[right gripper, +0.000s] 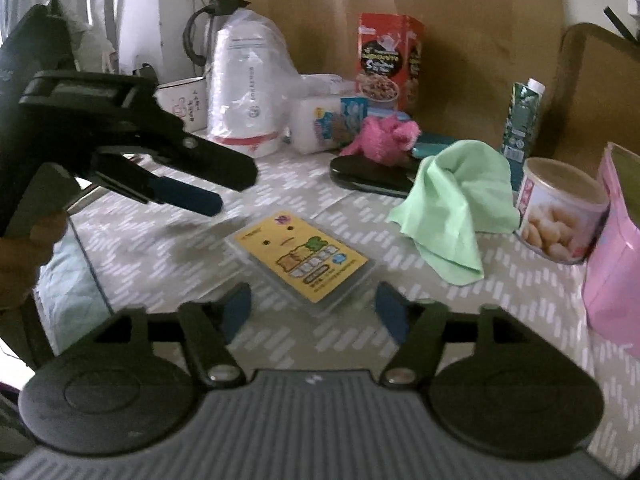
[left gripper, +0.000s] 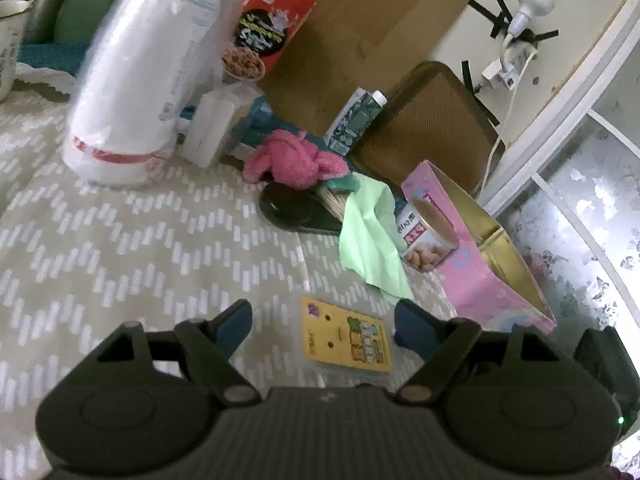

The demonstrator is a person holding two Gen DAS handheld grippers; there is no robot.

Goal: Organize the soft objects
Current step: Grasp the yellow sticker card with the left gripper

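I'm holding both grippers spread, empty: left gripper (left gripper: 323,326), right gripper (right gripper: 313,312) over yellow card pack (right gripper: 301,261). Only right view is showing the kettle (right gripper: 208,28); green cloth (right gripper: 456,200) on desk (right gripper: 160,240).

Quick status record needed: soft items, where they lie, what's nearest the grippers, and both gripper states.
soft items: light green cloth; fluffy pink fabric bundle
green cloth: crumpled, leaning against the round tin
pink bundle: behind it, over a dark oval tray
nearest item: yellow flat packet, on the patterned tablecloth
left gripper: open, empty
right gripper: open, empty
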